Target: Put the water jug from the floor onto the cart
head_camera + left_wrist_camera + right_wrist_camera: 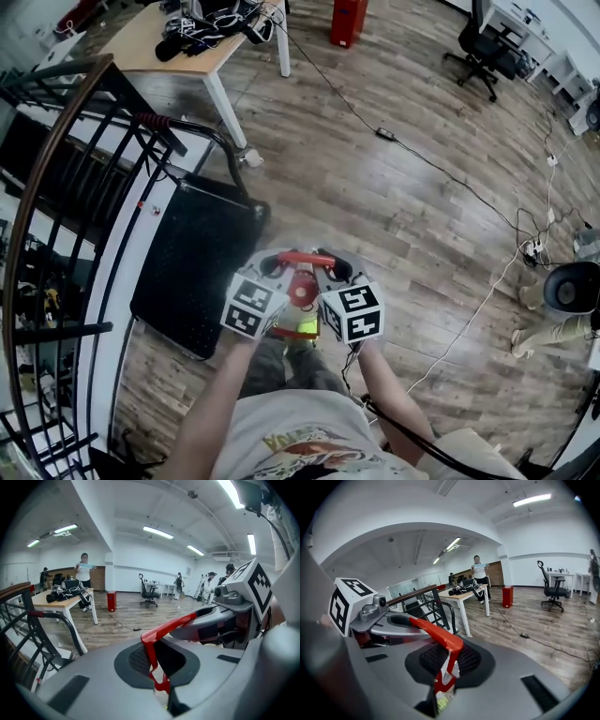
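The water jug hangs in front of me, off the floor, by its red handle [302,258]. Only its red cap [302,289] and a bit of green label [300,326] show under the grippers. My left gripper [274,269] is shut on the left end of the handle [161,632]. My right gripper [334,270] is shut on its right end [440,637]. In the left gripper view the jaws [157,663] pinch the red bar; the right gripper view shows the same [446,665]. The black cart [192,267] lies just left of the jug, its push bar [202,134] at the far end.
A dark curved railing [56,187] runs along the left. A wooden table [141,42] with cables on it stands beyond the cart, with a red box [348,21] and an office chair [483,47] further back. Cables [450,178] cross the wooden floor. A person's shoe [553,330] is at right.
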Tool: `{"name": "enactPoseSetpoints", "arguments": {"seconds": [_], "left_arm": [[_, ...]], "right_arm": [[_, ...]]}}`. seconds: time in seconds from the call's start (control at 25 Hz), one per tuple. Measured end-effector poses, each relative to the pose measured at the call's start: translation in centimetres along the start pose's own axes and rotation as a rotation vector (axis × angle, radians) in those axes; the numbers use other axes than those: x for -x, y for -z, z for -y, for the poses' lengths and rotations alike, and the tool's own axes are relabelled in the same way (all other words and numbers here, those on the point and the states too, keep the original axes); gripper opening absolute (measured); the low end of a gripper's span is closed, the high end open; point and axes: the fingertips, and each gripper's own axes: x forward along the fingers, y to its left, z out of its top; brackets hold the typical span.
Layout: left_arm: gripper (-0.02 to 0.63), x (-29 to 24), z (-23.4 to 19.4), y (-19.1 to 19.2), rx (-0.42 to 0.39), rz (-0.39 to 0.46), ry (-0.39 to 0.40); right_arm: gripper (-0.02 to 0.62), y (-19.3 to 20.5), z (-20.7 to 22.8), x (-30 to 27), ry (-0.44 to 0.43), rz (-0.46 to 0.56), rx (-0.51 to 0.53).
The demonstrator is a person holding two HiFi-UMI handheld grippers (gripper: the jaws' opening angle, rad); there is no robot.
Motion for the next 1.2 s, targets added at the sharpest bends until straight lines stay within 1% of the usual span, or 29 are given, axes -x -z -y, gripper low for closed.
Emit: {"name": "enactPoseSetpoints", "arguments": {"seconds": [0.24,0.56,0.8,1.2], "left_arm": [[0.009,2.6,-1.8,1.0,0.046,0.029,-0.054],[0.009,7.3,-6.8,1.9,0.093,0.071,-0.128],[0.009,9.6,-10.2,2.8,0.127,0.087,-0.173],[0.009,12.9,-16.8,4.5,0.175,0.097,-0.202]], "right_arm": [[0.044,-0.3,-3.1,-1.3,-0.063,-0.026,0.065],[0.044,-2.8,-8.6,-5.3,-0.138,-0.044,0.149],[0.043,-3.2,-11.8,-7.8,-0.176,-0.061,0.166],[0.041,-4.7,-16.7,-13.4,-0.198,-0.095,0.183]]}}
